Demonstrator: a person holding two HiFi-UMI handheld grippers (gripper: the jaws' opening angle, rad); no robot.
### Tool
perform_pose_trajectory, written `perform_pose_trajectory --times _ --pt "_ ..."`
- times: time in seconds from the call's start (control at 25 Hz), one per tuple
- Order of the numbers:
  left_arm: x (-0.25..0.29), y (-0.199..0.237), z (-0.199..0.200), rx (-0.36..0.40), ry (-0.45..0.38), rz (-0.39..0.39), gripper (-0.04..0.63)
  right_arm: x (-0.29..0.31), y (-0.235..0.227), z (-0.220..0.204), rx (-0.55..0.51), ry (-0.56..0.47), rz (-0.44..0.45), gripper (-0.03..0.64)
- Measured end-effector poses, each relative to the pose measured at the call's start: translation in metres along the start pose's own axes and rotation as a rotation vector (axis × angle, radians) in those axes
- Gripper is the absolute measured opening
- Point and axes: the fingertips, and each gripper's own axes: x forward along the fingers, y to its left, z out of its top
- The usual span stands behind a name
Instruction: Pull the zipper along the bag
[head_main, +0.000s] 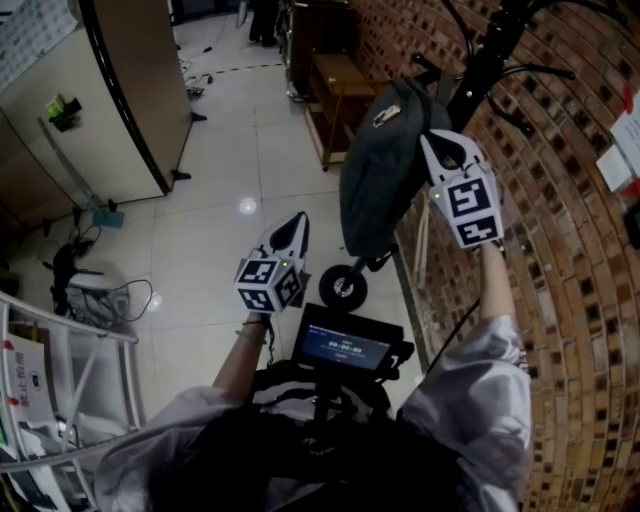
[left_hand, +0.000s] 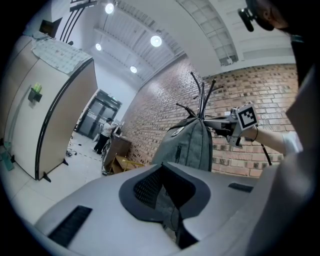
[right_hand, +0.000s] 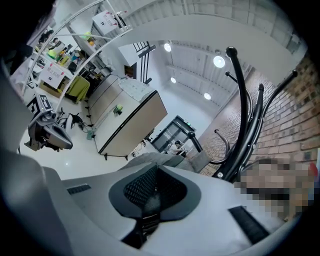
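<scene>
A grey backpack (head_main: 385, 170) hangs from a black coat stand (head_main: 480, 70) against the brick wall. My right gripper (head_main: 452, 150) is at the bag's top right edge. In the right gripper view it (right_hand: 150, 200) is shut on a dark ribbed zipper pull (right_hand: 144, 221), with grey fabric (right_hand: 160, 161) just beyond the jaws. My left gripper (head_main: 295, 228) hangs to the left of the bag's lower part, apart from it. Its jaws (left_hand: 167, 192) stand slightly open with nothing held, and the bag (left_hand: 187, 145) shows beyond and through the gap.
The stand's wheel (head_main: 343, 287) sits on the tiled floor under the bag. A wooden bench (head_main: 340, 85) stands by the brick wall (head_main: 570, 260) behind it. A beige cabinet (head_main: 120, 90) is at far left and a metal rack (head_main: 60, 340) at near left.
</scene>
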Motion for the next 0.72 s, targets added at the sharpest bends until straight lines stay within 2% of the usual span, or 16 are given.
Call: perform_pose_trajectory --times 0.72 --pt "0.0 -0.008 -0.006 0.01 0.026 -0.012 0.008 -0.009 0.022 -0.016 0.016 0.011 0.009 0.006"
